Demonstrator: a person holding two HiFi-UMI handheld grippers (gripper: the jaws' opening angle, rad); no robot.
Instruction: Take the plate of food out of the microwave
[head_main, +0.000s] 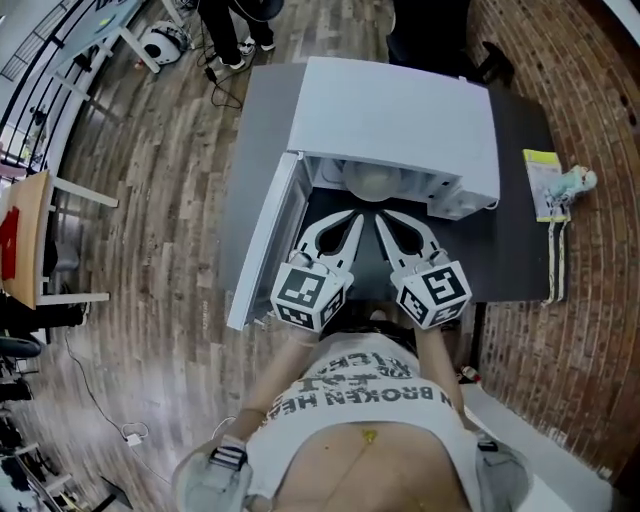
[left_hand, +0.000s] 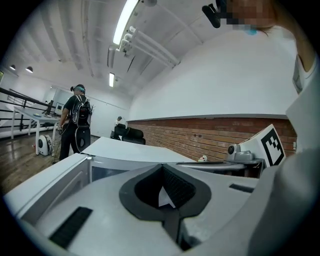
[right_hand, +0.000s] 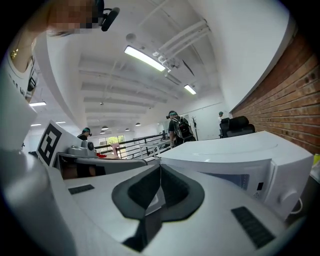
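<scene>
- Plate of food (head_main: 372, 181): sits inside the open microwave (head_main: 400, 110), near the front of its cavity; the door (head_main: 262, 245) is swung out to the microwave's left, and the microwave stands on the desk (head_main: 520, 200).
- Left claw (head_main: 350, 220) and right claw (head_main: 386, 220): both pressed together and empty, just outside the microwave's mouth. The plate lies straight ahead between them, with neither clearly nearer.
- Pose: both held near level, tips converging toward the cavity — the jaws would need to part before any grasp.

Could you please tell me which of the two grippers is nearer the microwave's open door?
The left gripper: the door stands open on the microwave's left side, alongside it, while the right gripper is farther from the door.
</scene>
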